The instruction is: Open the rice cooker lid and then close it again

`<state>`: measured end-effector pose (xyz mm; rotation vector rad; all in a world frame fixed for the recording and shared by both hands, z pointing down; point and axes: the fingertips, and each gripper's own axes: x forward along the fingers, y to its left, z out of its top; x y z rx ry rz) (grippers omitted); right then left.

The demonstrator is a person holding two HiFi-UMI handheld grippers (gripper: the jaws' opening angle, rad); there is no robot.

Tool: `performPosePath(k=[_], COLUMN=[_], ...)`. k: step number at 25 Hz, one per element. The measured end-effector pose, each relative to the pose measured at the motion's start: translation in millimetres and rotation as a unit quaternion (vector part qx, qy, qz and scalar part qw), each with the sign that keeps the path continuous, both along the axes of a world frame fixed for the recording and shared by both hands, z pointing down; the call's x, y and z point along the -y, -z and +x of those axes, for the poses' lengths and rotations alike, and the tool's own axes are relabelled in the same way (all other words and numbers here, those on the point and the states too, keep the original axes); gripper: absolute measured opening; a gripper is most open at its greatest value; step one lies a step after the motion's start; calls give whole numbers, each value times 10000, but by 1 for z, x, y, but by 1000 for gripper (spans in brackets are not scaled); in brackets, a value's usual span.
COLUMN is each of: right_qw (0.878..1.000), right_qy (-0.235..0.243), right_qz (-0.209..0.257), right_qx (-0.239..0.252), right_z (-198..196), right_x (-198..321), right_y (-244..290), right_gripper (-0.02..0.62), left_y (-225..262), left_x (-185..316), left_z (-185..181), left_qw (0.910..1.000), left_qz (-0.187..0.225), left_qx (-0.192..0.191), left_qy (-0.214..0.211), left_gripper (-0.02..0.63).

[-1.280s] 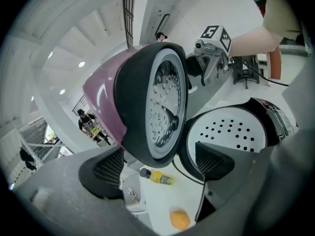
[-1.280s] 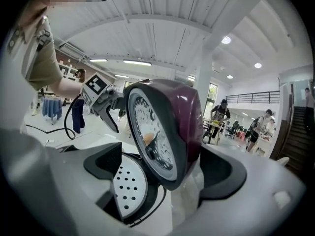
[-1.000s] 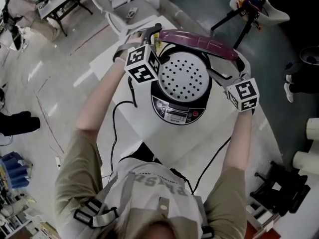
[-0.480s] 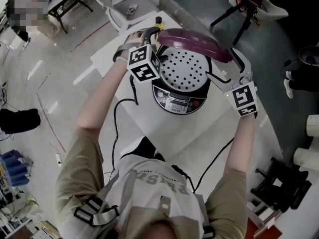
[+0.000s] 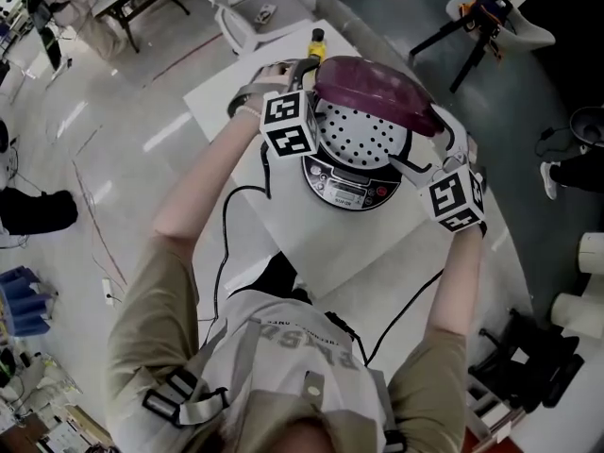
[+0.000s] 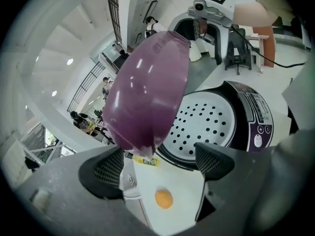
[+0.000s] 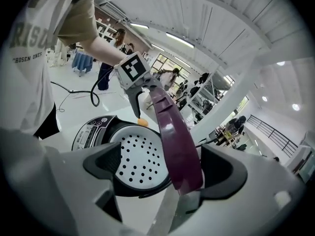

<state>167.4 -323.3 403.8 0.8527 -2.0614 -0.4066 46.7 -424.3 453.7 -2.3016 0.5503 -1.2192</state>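
Left gripper (image 6: 157, 162), in its own view, holds its two jaws wide apart, clamped on nothing. The lower edge of the one purple lid (image 6: 147, 87) hangs between them, nearer the left jaw; you cannot tell whether it touches. Behind the lid sits the single rice cooker (image 6: 246, 117), its white perforated tray (image 6: 204, 127) uncovered. One small orange ball (image 6: 163, 198) lies on a white surface low between the jaws.

Right gripper (image 7: 162, 173), in its view, also has both jaws apart. You see the lid edge-on and tilted, its rim coming down between the jaws, just beside the right one. The cooker lies below and left, its one control panel (image 7: 91, 127) facing you, and the left gripper's marker cube (image 7: 133, 68) shows across it.

From the head view, you hold the two grippers on either side of the cooker, which stands on the white table (image 5: 311, 243). The lid is raised and tilted over the cooker's back half. Two marker cubes show, one per gripper. One yellow-capped bottle (image 5: 317, 43) stands behind the cooker.
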Motion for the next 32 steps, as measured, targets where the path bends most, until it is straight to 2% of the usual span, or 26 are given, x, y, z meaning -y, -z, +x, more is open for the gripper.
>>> performPosePath(k=[9,15,32], right_qw=[10000,9997,9940], right_qy=[21,116,645], right_qz=[-65,-201,-855], right_qx=[-65,-80,-220], right_z=[-3,-4,-6], right_x=[-10,-21,-54], right_y=[-9,-19,-52], right_gripper=[482,483,486], left_y=[11,21,-21], left_x=[-29,-58,-94], left_z=[-19,-16,-22], left_qw=[9994,9977,9916], left_qz=[209,352,177], left_qx=[258,384,1097], left_qy=[-116,-436,-666], left_gripper=[486,488,497])
